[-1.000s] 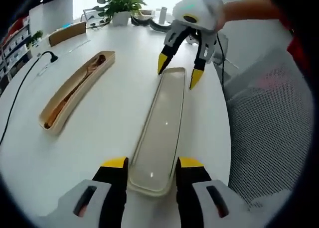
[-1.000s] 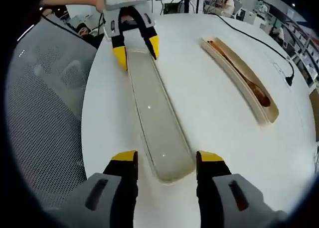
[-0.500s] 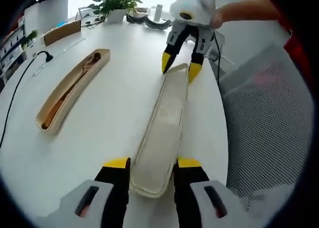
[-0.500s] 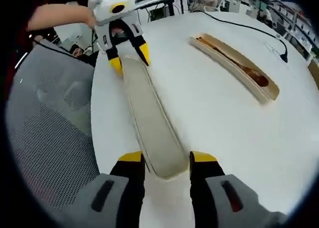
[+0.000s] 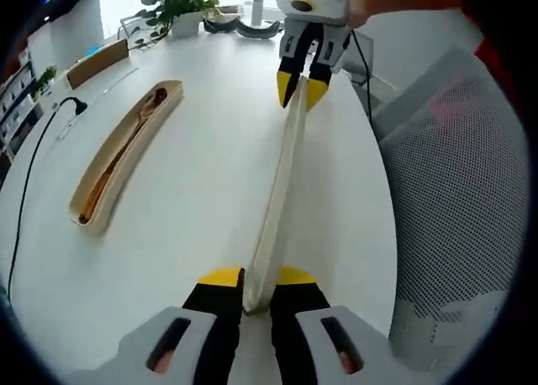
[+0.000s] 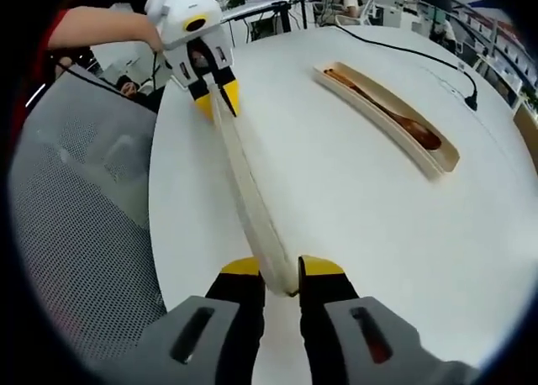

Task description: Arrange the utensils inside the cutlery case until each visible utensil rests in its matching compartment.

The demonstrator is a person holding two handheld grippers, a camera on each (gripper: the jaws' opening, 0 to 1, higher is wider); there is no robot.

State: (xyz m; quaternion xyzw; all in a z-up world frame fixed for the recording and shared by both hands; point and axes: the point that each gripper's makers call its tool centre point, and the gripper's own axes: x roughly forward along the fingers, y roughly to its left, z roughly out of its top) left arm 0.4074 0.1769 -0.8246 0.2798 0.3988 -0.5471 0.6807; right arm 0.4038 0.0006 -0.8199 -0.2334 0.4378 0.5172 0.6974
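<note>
A long beige lid [image 5: 282, 175] of the cutlery case is turned up on its edge over the white table [image 5: 193, 200]. My left gripper [image 5: 256, 280] is shut on its near end. My right gripper [image 5: 303, 87] is shut on the far end. In the right gripper view the same lid [image 6: 244, 183] runs from my right gripper [image 6: 282, 271] up to my left gripper [image 6: 214, 99]. The case's open tray [image 5: 126, 154] lies apart to the left with wooden utensils [image 5: 139, 124] inside; it also appears as the tray [image 6: 391, 120] with a wooden spoon [image 6: 403, 120].
A grey mesh chair [image 5: 454, 192] stands right at the table's edge beside the lid, seen again as the chair [image 6: 76, 200]. A black cable [image 5: 34, 158] runs along the table's left side. A potted plant [image 5: 181, 2] and small items stand at the far end.
Both grippers have gone from open to shut on the lid's ends. The lid, which lay flat on the table, now stands rolled up on its edge.
</note>
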